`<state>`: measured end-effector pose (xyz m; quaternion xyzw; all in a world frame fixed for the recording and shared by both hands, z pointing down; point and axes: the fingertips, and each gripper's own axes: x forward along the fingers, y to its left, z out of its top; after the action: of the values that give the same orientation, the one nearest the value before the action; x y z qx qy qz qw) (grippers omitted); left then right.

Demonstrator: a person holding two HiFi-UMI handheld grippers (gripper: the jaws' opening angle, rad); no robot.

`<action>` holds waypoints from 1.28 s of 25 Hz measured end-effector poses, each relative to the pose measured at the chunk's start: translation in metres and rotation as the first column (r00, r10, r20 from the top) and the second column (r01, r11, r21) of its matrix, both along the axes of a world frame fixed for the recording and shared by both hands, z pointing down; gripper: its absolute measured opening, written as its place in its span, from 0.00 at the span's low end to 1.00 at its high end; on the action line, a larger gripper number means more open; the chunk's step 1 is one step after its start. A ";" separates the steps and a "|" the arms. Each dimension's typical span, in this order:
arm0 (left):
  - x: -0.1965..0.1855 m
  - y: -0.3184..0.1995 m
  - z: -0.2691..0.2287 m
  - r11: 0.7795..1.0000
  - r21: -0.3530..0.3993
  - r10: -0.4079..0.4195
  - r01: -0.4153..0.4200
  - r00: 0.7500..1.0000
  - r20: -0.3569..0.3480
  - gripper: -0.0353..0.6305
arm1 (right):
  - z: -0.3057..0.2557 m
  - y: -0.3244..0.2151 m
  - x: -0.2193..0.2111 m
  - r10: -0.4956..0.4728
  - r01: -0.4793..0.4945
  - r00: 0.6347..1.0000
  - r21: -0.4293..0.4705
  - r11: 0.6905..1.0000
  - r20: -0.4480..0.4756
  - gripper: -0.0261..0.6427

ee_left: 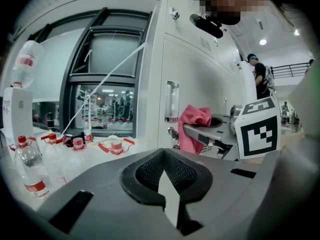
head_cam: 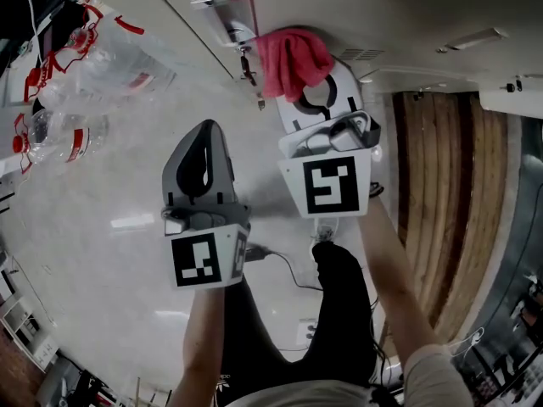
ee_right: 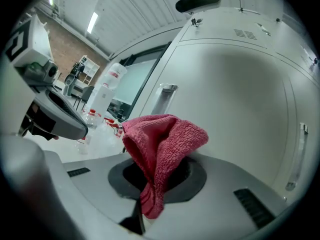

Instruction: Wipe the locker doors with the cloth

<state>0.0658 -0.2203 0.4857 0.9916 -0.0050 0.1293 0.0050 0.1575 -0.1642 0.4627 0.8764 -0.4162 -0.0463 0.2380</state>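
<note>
Pink terry cloth [ee_right: 161,144] pinched fast in the fingers of the right gripper [head_cam: 314,100], near the white metal locker door [ee_right: 240,99].
Approach step, I judge: next, press cloth flat onto door; the left gripper [head_cam: 202,155] has its fingers together, empty.

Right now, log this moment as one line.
right hand-held gripper: shut on red cloth | left hand-held gripper: shut, empty | locker door: close ahead

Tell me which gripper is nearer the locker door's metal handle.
Right. The right gripper, shut on the pink cloth, sits just beside the handle. The left gripper, shut and empty, hangs farther back, off to the left.
</note>
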 end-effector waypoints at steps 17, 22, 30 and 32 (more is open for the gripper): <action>0.036 0.093 0.002 0.999 0.001 0.052 -0.052 0.998 -0.025 0.08 | -0.009 0.172 0.072 0.240 -0.236 0.970 0.095 0.967 -0.042 0.08; 0.043 0.102 -0.003 0.999 -0.011 0.050 -0.050 0.998 -0.036 0.08 | -0.004 0.179 0.074 0.234 -0.233 0.971 0.021 0.972 -0.058 0.08; 0.029 0.073 -0.005 1.000 -0.003 0.019 -0.019 0.999 -0.030 0.08 | 0.007 0.124 0.021 0.149 -0.150 0.987 0.010 0.989 0.051 0.08; 0.024 0.060 -0.005 1.000 -0.002 0.010 -0.010 1.000 -0.028 0.08 | 0.011 0.093 0.001 0.113 -0.116 0.990 0.038 0.992 0.084 0.08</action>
<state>0.0901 -0.1601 0.4810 0.9933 0.0001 0.1152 0.0056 0.1586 -0.0708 0.4734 0.9049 -0.3735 -0.0055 0.2042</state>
